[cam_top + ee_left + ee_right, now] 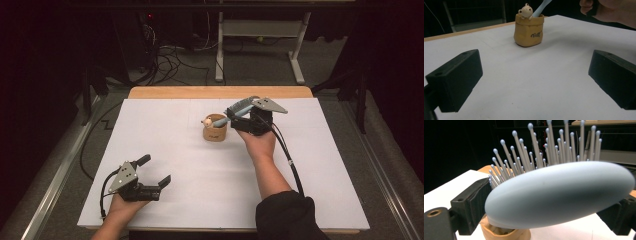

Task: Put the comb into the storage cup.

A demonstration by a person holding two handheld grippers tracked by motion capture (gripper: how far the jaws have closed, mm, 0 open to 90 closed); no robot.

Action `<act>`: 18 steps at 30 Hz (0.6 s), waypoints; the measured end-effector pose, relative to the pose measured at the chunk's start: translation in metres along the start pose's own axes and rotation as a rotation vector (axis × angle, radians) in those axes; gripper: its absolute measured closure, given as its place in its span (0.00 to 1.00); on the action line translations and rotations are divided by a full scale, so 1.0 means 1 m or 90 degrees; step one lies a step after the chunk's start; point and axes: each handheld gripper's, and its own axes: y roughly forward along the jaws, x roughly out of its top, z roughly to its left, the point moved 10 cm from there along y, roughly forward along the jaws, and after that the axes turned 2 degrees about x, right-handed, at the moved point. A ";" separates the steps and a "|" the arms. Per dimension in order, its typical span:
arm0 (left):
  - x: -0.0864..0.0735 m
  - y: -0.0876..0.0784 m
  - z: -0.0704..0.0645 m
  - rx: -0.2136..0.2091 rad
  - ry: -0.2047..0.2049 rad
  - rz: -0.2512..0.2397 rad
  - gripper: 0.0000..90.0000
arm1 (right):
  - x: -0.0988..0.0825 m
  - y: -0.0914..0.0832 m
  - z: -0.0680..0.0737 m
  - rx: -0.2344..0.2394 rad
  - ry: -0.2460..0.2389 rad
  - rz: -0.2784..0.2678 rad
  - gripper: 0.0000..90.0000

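Two tongs are at work: the right tongs (pixel 239 114) bracket the hairbrush (pixel 564 195) head, though I cannot tell whether they still press it. Its handle already stands in the tan cup (pixel 215 129) mid-table (pixel 300 165); letting go remains. The left tongs (pixel 152 171) rest open, empty, well apart. Nothing blocks the way.

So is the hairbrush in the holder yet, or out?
In: the hairbrush handle sits inside the tan holder, leaning, its head between the right tool's jaws.
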 end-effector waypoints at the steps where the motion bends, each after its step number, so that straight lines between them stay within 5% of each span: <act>1: 0.000 0.000 0.000 0.000 0.000 0.000 0.00 | 0.000 0.000 0.000 0.000 -0.002 0.000 0.09; 18: -0.001 0.001 0.000 0.000 0.000 0.001 0.00 | 0.001 -0.003 -0.001 0.001 -0.010 0.008 0.00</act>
